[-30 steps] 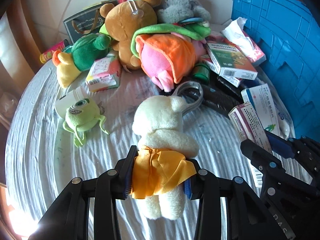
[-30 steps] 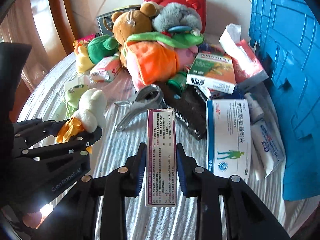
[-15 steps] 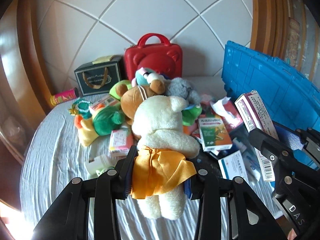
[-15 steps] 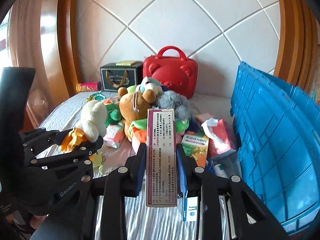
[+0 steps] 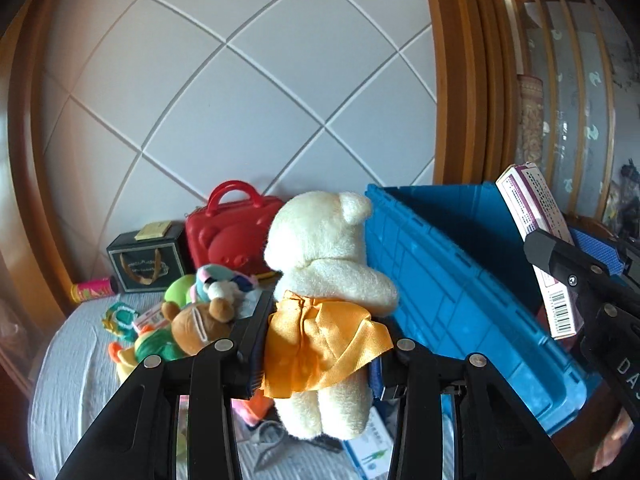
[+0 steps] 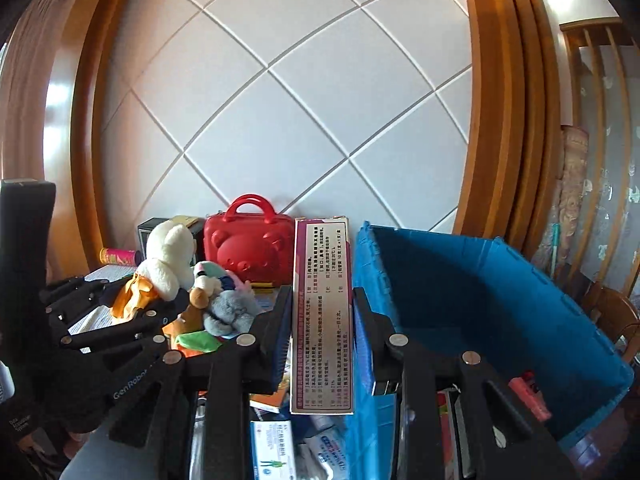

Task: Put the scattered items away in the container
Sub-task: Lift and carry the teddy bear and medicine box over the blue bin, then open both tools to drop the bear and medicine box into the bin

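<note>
Two grippers carry loads: the left gripper [image 5: 320, 354] is clamped on a bear [image 5: 324, 280] at its orange skirt, the right gripper [image 6: 322, 334] pinches a box [image 6: 323, 312] upright. Both hang above the bed beside the bin [image 6: 500, 300]. Released short of the rim, either would likely fall outside; the slick skirt may slip.

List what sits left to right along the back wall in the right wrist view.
Pink tube → black gift box → red case → upright box held in the right gripper → blue crate.
</note>
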A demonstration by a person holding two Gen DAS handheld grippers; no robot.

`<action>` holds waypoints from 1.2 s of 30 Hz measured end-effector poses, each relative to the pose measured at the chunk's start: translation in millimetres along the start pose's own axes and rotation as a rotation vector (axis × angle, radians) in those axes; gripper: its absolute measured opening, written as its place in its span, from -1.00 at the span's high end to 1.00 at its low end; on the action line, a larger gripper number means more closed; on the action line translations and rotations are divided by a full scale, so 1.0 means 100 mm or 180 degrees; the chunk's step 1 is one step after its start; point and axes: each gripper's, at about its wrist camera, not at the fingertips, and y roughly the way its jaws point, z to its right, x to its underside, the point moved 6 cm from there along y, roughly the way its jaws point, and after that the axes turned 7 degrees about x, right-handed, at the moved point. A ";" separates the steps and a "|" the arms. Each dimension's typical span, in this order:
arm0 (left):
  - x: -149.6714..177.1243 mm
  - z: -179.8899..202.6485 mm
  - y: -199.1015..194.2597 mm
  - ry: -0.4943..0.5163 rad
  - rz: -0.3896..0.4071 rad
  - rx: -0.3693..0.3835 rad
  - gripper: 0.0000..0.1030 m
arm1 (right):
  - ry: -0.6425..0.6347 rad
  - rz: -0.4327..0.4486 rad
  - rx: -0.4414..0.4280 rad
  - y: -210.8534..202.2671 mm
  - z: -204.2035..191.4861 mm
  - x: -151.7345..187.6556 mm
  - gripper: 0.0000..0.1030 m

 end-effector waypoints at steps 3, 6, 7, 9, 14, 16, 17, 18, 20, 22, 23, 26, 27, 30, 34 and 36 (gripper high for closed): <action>-0.13 0.53 0.14 -0.0072 0.0066 0.0113 0.25 | -0.0062 -0.0014 0.0107 0.05 0.55 0.00 0.46; -0.22 1.05 0.26 -0.0112 0.0015 0.0184 0.24 | -0.0151 -0.0101 0.0189 0.12 1.06 0.04 0.46; -0.24 1.21 0.31 -0.0110 -0.0020 0.0198 0.24 | -0.0171 -0.0117 0.0216 0.13 1.20 0.07 0.46; -0.26 1.52 0.37 -0.0105 -0.0085 0.0215 0.23 | -0.0206 -0.0139 0.0272 0.15 1.48 0.12 0.46; -0.16 2.15 0.52 -0.0008 -0.0258 0.0185 0.22 | -0.0157 -0.0236 0.0242 0.22 2.00 0.33 0.46; -0.12 2.27 0.57 0.0002 -0.0328 0.0155 0.22 | -0.0127 -0.0285 0.0230 0.25 2.17 0.42 0.46; -0.10 2.34 0.60 0.0007 -0.0363 0.0140 0.22 | -0.0108 -0.0304 0.0218 0.25 2.25 0.46 0.46; -0.08 2.40 0.63 0.0012 -0.0398 0.0125 0.22 | -0.0089 -0.0323 0.0204 0.25 2.32 0.51 0.46; -0.04 2.52 0.68 0.0022 -0.0469 0.0095 0.21 | -0.0068 -0.0365 0.0181 0.28 2.44 0.58 0.46; -0.01 2.65 0.73 0.0032 -0.0539 0.0065 0.21 | -0.0034 -0.0412 0.0141 0.32 2.55 0.66 0.46; 0.01 2.71 0.75 0.0037 -0.0574 0.0050 0.21 | -0.0018 -0.0446 0.0122 0.35 2.60 0.69 0.46; 0.07 2.89 0.83 0.0052 -0.0683 0.0004 0.21 | 0.0005 -0.0581 0.0041 0.42 2.68 0.79 0.46; 0.11 2.91 0.87 0.0051 -0.0775 -0.0019 0.21 | 0.0009 -0.0646 -0.0005 0.45 2.69 0.82 0.46; 0.20 2.98 1.01 0.0047 -0.1050 -0.0088 0.21 | -0.0002 -0.0900 -0.0154 0.57 2.72 0.91 0.46; 0.32 3.00 1.13 0.0009 -0.1292 -0.0125 0.20 | -0.0049 -0.1185 -0.0214 0.73 2.77 1.01 0.46; 0.35 3.00 1.13 0.0012 -0.1303 -0.0124 0.15 | -0.0041 -0.1218 -0.0196 0.73 2.80 1.04 0.46</action>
